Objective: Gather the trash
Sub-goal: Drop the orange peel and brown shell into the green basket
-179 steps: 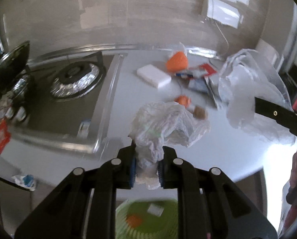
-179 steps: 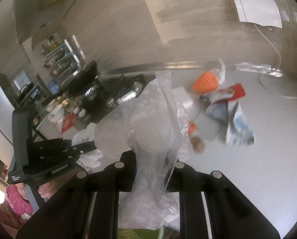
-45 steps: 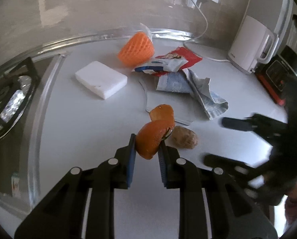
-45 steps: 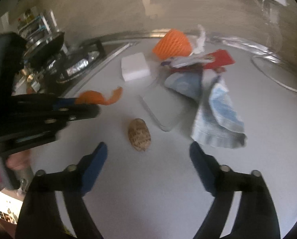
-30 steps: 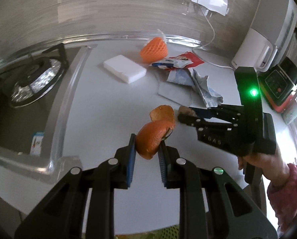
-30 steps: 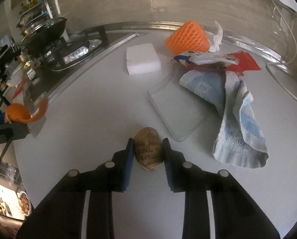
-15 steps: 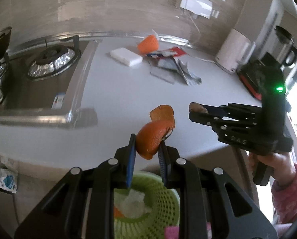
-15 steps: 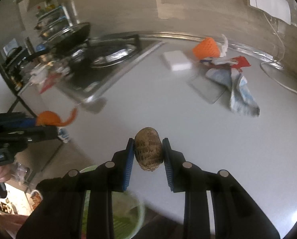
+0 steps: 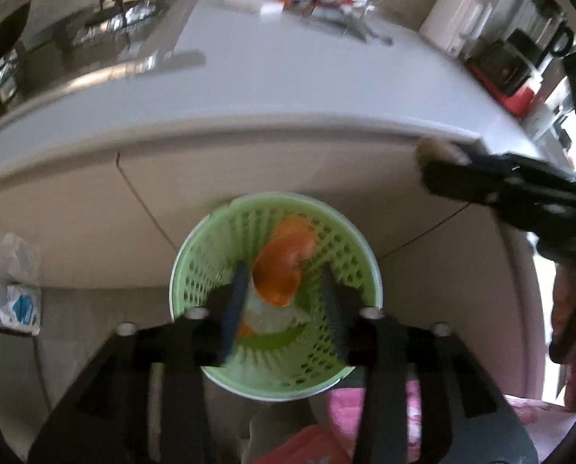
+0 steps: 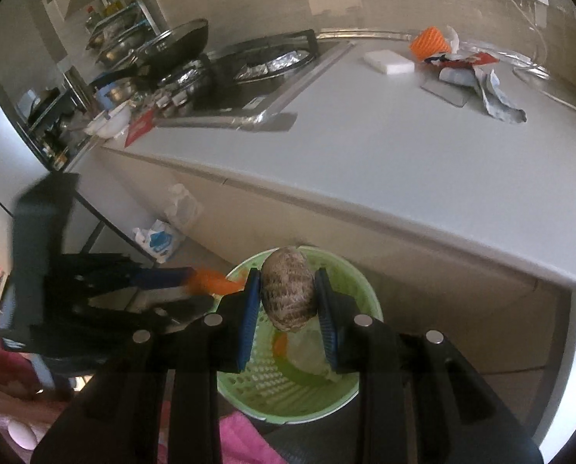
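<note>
While curled orange peel (image 9: 282, 266) drops, perforated green basket (image 9: 349, 232) gapes below.

No text, label or number can be read anywhere — every surface is too blurred or small.

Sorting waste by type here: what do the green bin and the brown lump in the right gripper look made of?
The green bin looks like moulded plastic, matte, its wall pierced with a regular lattice of holes. The brown lump, clamped in the right gripper, looks organic: dull, rough and ridged with fine bands, perhaps a shell or a pit; the view cannot settle which.
</note>
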Demonstrator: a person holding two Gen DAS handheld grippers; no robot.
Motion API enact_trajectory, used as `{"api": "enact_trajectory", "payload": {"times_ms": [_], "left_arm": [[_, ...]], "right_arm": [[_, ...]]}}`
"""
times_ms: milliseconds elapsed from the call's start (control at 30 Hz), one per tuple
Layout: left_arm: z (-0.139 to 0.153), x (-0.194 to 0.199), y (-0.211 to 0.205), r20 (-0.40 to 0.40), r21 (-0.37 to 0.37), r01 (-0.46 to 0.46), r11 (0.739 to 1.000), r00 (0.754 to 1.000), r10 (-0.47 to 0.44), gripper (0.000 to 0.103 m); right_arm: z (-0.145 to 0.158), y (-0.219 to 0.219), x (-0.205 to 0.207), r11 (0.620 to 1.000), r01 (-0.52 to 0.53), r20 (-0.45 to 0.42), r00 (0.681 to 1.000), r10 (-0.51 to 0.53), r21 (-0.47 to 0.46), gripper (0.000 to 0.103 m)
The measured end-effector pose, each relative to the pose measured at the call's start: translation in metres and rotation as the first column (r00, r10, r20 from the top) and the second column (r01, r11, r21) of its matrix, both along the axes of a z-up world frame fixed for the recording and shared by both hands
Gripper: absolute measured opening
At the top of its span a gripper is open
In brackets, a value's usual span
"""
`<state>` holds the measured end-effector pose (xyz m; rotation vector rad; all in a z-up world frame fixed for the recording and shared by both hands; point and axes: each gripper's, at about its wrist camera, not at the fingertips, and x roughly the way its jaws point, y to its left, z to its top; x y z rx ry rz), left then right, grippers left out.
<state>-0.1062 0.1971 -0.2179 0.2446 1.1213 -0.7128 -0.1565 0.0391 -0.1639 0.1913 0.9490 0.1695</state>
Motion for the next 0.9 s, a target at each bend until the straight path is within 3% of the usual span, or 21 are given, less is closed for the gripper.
{"api": "enact_trajectory", "payload": {"times_ms": [133, 333, 567, 600, 633, 700, 900], "left_arm": [[-0.006, -0.004, 0.007, -0.002, 0.013, -0.014, 1.0, 1.0, 0.014, 0.056], [0.018, 0.002, 0.025, 0.055, -0.027, -0.062, 0.998, 0.996, 0.063, 0.074], [0.043, 0.016, 0.064, 0.082, -0.08, -0.173, 0.982, 0.98, 0.18, 0.079], [0.044, 0.017, 0.067, 0.087, -0.081, -0.183, 0.98, 0.978, 0.19, 0.079], [0.046, 0.019, 0.069, 0.094, -0.081, -0.189, 0.979, 0.976, 0.196, 0.079], [0.048, 0.022, 0.07, 0.102, -0.08, -0.196, 0.977, 0.974, 0.204, 0.079], [0.053, 0.021, 0.067, 0.112, -0.084, -0.178, 0.981, 0.976, 0.186, 0.079]], "right_arm": [[0.001, 0.012, -0.007, 1.0, -0.003, 0.004, 1.0, 0.003, -0.01, 0.029], [0.003, 0.025, -0.011, 1.0, -0.014, 0.005, 1.0, 0.014, -0.024, 0.029], [-0.021, 0.044, -0.007, 0.997, -0.071, -0.046, 0.997, 0.069, -0.027, 0.03], [-0.027, 0.048, -0.005, 0.996, -0.08, -0.061, 0.995, 0.078, -0.036, 0.038], [-0.033, 0.051, -0.004, 0.995, -0.088, -0.074, 0.994, 0.085, -0.043, 0.056], [-0.039, 0.055, -0.002, 0.995, -0.084, -0.079, 0.994, 0.079, -0.06, 0.068], [-0.031, 0.053, 0.0, 0.995, -0.064, -0.064, 0.996, 0.059, -0.075, 0.079]]}}
